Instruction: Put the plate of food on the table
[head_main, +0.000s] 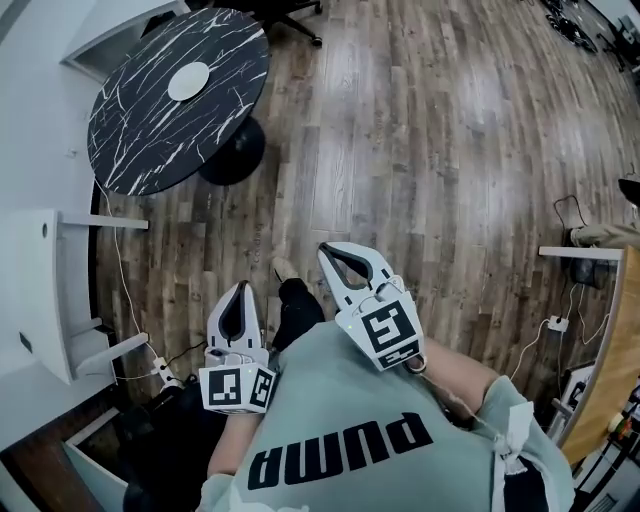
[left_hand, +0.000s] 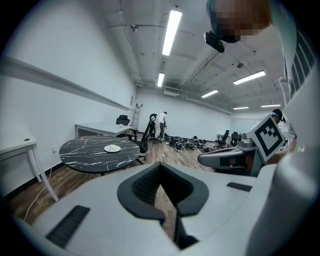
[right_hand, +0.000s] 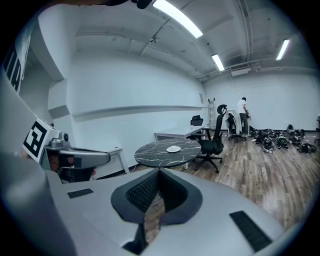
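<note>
1. Two grippers, zero cargo: the left gripper (head_main: 241, 288) and the right gripper (head_main: 326, 249) are both held close in front of the person's chest, tips pointing out over the wooden floor (head_main: 430, 150).
2. Jaw state, going by each gripper's own view: both pairs have their tips pressed together. Only the hollow loop behind the tips shows floor through it, and nothing is pinched in either.
3. The plate (head_main: 189, 81) is sitting on the round black marble table (head_main: 140, 140), roughly mid-top and well apart from both grippers. It's too small to tell whether there's food on it.
4. So my read is that the placing part is basically finished, and the step in hand is just standing clear with empty grippers.
5. Doing that well means keeping both grippers tucked in and level and not swinging them toward the table. Leave the plate alone too: it's well in from the edge, so nudging it gains nothing.
6. If it does need a re-set, I'd walk round the office chair (right_hand: 215, 142) beside the table first. Then open the jaws before reaching, and take the rim from the side rather than from above.
</note>
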